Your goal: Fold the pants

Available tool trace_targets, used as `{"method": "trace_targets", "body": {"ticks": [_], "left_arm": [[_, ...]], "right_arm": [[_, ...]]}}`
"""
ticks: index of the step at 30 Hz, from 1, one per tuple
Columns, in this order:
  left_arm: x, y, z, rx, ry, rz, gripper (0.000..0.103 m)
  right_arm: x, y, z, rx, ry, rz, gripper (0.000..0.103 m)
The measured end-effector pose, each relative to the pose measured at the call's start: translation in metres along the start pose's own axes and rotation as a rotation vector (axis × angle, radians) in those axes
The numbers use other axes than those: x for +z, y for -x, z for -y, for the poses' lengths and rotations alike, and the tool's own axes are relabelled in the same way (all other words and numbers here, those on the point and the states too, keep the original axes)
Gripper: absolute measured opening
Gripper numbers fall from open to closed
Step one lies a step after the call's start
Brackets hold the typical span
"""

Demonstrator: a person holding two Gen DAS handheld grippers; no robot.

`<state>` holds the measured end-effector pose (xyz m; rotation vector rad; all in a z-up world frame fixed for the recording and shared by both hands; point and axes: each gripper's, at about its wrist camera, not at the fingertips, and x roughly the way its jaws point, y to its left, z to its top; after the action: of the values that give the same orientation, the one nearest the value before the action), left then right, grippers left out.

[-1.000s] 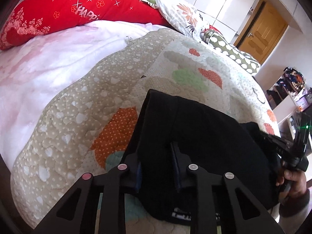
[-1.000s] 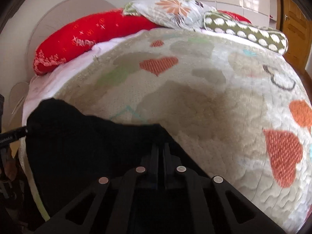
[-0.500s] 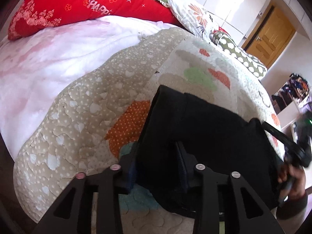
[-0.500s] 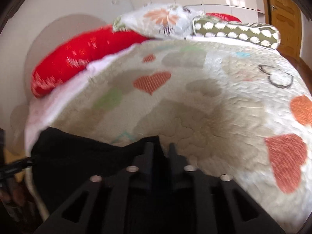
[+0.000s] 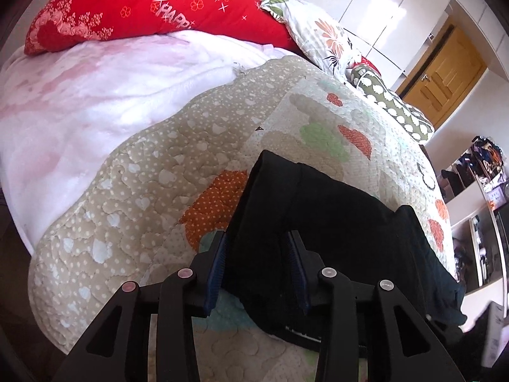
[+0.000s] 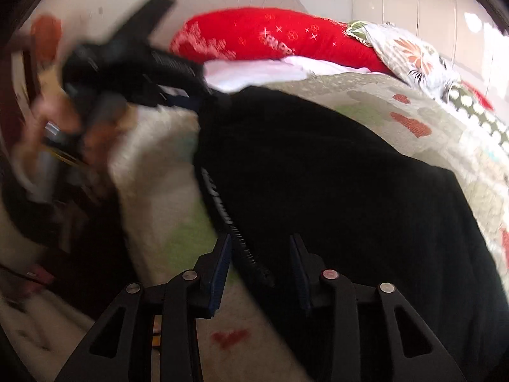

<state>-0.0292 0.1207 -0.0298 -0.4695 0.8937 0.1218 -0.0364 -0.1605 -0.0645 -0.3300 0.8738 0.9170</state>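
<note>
Fingers [image 5: 219,254] of your left gripper [image 5: 256,248] and right gripper [image 6: 259,250] are spread, each straddling the black pants [image 5: 334,222] on the quilted bed [image 5: 143,191]

Bare quilt [image 5: 152,191] left of pants [image 5: 334,222]; pillows [image 5: 152,9] block headboard end.

Matt black cloth pants [image 5: 331,222], stitched quilt [image 5: 152,178] puckered and rough, fleecy pink blanket [image 5: 79,102], glossy cupboard doors [image 5: 375,3].
</note>
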Motion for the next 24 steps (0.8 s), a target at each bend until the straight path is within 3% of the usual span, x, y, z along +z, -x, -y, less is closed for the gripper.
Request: {"method": "trace_targets", "body": {"ticks": [2, 3, 6, 8, 9, 11, 13, 14, 24], "left_arm": [[-0.001, 0.008, 0.002, 0.008, -0.007, 0.011, 0.037], [-0.001, 0.015, 0.004, 0.01, -0.016, 0.026, 0.039], [-0.001, 0.03, 0.011, -0.001, -0.036, 0.068, 0.048], [-0.003, 0.034, 0.016, -0.016, -0.038, 0.081, 0.049], [-0.004, 0.035, 0.021, -0.023, -0.049, 0.076, 0.049], [-0.007, 0.035, 0.027, -0.031, -0.077, 0.067, 0.049], [-0.01, 0.035, 0.033, -0.035, -0.098, 0.061, 0.051], [-0.011, 0.034, 0.035, -0.04, -0.1, 0.055, 0.055], [-0.014, 0.008, 0.052, -0.056, -0.123, -0.024, 0.057]], "right_arm": [[0.003, -0.004, 0.007, 0.026, -0.045, -0.011, 0.018], [0.005, -0.001, 0.009, 0.055, -0.075, -0.001, 0.0], [0.008, 0.019, 0.005, 0.15, -0.089, 0.047, 0.0], [0.008, 0.013, 0.002, 0.099, -0.069, 0.029, 0.0], [0.006, 0.006, 0.003, 0.044, -0.075, 0.012, 0.002], [0.002, 0.007, 0.013, 0.024, -0.141, 0.031, 0.007], [-0.001, 0.014, 0.017, 0.02, -0.156, 0.048, 0.036], [-0.004, 0.016, 0.019, -0.001, -0.152, 0.05, 0.041], [0.001, 0.003, 0.011, -0.001, -0.104, 0.037, 0.04]]}}
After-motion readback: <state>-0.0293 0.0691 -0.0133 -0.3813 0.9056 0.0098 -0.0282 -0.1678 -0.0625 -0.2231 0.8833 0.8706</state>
